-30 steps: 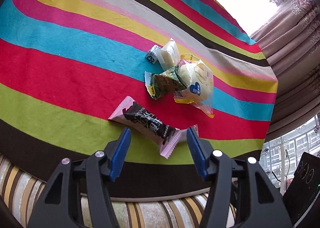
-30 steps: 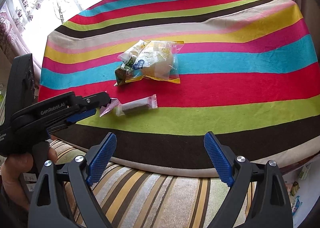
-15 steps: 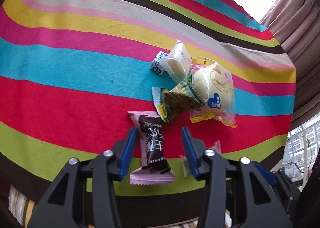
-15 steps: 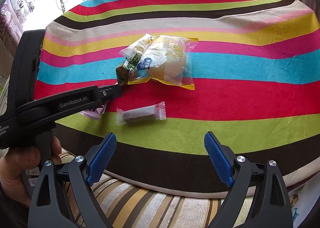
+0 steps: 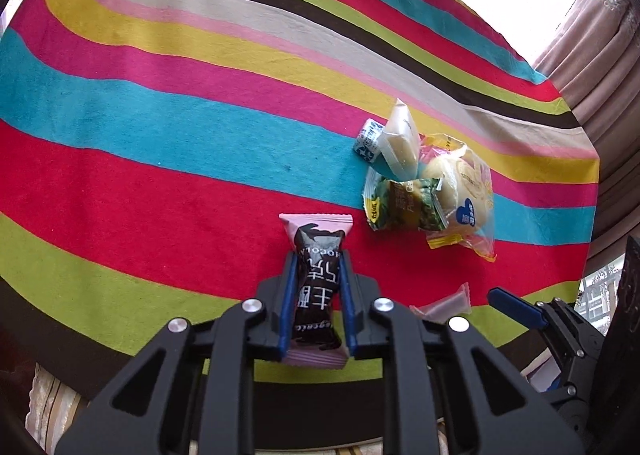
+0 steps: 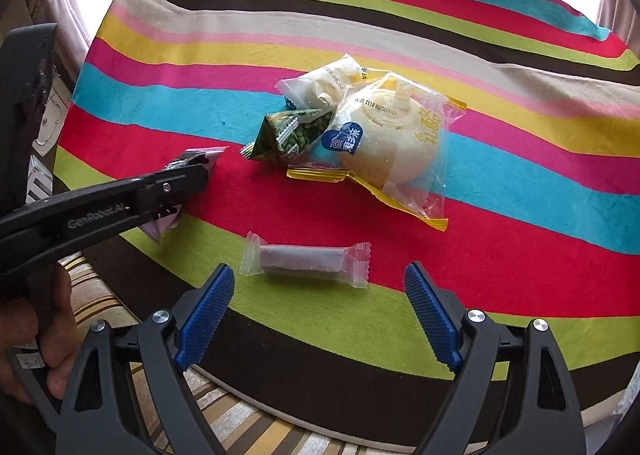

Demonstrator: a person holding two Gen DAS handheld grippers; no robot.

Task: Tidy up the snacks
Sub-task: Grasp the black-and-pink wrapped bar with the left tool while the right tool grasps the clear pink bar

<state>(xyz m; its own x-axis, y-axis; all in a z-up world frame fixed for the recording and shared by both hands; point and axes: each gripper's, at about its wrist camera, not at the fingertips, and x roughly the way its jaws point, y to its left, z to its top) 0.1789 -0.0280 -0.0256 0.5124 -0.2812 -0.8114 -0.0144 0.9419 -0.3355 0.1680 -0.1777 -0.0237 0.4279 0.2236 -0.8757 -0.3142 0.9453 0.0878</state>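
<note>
My left gripper [image 5: 318,255] is shut on a pink and black chocolate bar [image 5: 316,279], held lengthwise between its blue pads; it also shows in the right wrist view [image 6: 192,171]. My right gripper [image 6: 320,283] is open just in front of a clear-wrapped brown bar [image 6: 306,257] on the green stripe. Further back lies a pile: a large bun in a yellow-edged bag [image 6: 392,135], a green pea packet [image 6: 296,133] and a white wrapped cake [image 6: 324,85]. A small blue and white candy [image 5: 367,141] shows in the left wrist view.
A striped cloth [image 6: 520,183] covers the round table. Its front edge [image 6: 320,407] drops to a striped seat cover. Curtains [image 5: 600,35] hang behind at the window.
My left gripper has closed on the chocolate bar, which turned lengthwise between the pads. My right gripper has moved forward, closer to the clear-wrapped bar, still open.
</note>
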